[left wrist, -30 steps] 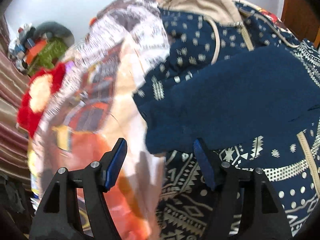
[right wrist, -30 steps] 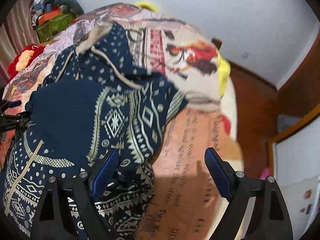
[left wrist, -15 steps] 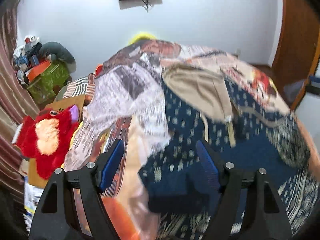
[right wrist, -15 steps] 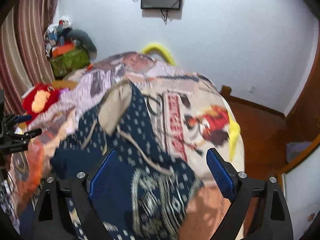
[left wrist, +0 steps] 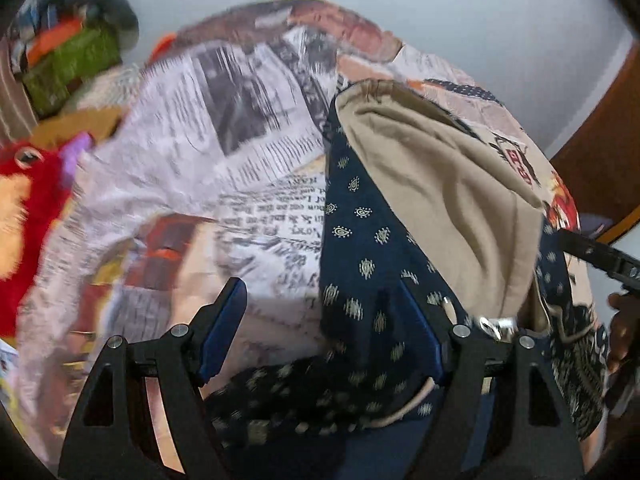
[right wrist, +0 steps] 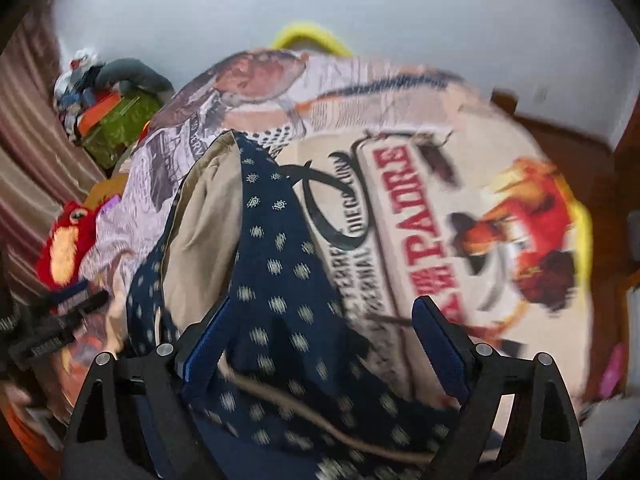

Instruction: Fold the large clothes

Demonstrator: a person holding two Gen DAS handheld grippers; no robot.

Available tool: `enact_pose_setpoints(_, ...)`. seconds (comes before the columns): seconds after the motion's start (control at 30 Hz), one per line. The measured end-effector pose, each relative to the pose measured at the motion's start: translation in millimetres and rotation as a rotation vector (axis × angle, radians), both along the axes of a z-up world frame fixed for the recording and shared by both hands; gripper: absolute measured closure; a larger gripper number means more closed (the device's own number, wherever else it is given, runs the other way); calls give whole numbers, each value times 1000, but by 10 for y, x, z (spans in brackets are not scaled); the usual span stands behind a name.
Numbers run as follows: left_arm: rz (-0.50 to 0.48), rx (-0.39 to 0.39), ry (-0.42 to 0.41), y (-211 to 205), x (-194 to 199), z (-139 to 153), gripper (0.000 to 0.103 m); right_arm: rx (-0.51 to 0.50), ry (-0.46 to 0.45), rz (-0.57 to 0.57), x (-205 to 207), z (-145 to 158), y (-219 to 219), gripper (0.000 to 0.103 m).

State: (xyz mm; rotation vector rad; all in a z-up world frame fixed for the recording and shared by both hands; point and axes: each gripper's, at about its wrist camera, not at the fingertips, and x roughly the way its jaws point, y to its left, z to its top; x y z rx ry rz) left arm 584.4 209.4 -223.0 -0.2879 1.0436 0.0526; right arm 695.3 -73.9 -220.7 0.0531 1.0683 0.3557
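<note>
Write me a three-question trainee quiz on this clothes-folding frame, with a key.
1. True or false: the left gripper is clamped on the navy hoodie.
2. What colour is the hood lining? A) beige B) green C) white
3. Which side of the printed bedspread does the red plush toy sit on in the right wrist view?

Key: 1 false, both pairs of jaws stand open. 2 A. 3 The left side.
</note>
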Motion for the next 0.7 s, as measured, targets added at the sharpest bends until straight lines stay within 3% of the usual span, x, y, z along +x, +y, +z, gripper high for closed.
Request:
enact_pose_setpoints(0.13,21,-106,5,32,176,-177,30,7,37,-16,217,-238,111,27)
enact_pose_setpoints(0.23,33,-155,-17,16,239,-194,38,40,33,-29,282,-345,145,35)
enact_pose_setpoints(0.33,12,-182,-28,-76,274,-151,70,102,20,-17,264,-325,174,56)
enact_pose_setpoints(0.4,0,-188,-26,-136,285,-129,87,125,26,6,222,-304,221,75)
enact_pose_setpoints(0.47,-31,-170,-25,-234,270,-72,97,115,14,29,143,-255,283,84)
enact_pose_setpoints(0.57,-74,-169,-56,-315,162,94,98,114,-9,65,16,-154,325,94)
enact_pose_setpoints(0.7,-132,-159,-91,-371,-89,356,98,120,-56,123,-261,82,287,96)
